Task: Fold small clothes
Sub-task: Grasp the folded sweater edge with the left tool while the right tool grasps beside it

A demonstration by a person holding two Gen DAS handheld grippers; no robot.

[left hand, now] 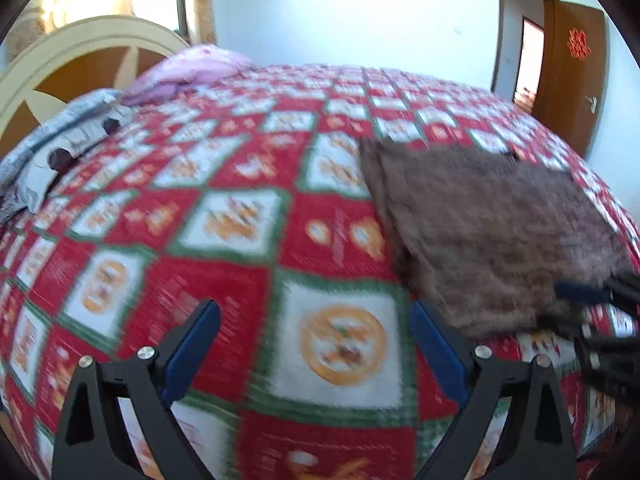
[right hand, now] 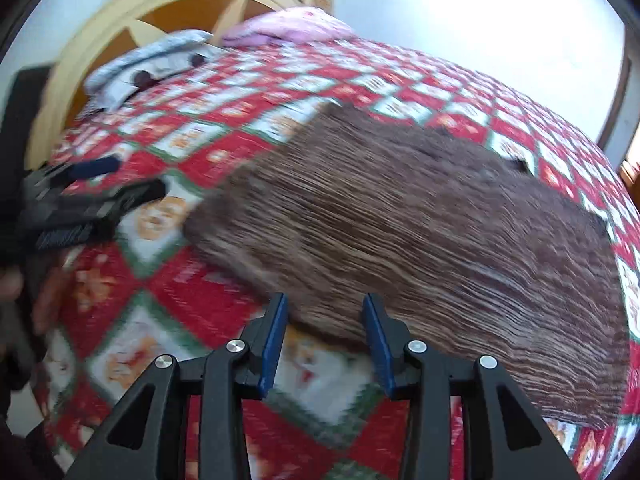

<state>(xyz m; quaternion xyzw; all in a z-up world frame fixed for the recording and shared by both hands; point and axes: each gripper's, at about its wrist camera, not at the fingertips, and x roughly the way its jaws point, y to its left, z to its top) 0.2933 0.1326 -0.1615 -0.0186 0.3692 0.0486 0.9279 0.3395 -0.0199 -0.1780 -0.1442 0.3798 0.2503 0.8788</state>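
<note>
A brown ribbed knit garment (left hand: 488,232) lies flat on the red, green and white patterned bedspread (left hand: 224,224). It fills the middle and right of the right wrist view (right hand: 420,240). My left gripper (left hand: 316,312) is open and empty, over bare bedspread just left of the garment's near corner. My right gripper (right hand: 325,308) is open and empty, with its fingertips at the garment's near edge. The right gripper also shows at the right edge of the left wrist view (left hand: 600,304). The left gripper shows at the left of the right wrist view (right hand: 92,184).
A pink pillow (left hand: 192,68) and a grey-white printed pillow (left hand: 60,140) lie by the cream and brown headboard (left hand: 80,60). A brown door (left hand: 572,76) stands open at the far right. Both frames are motion-blurred.
</note>
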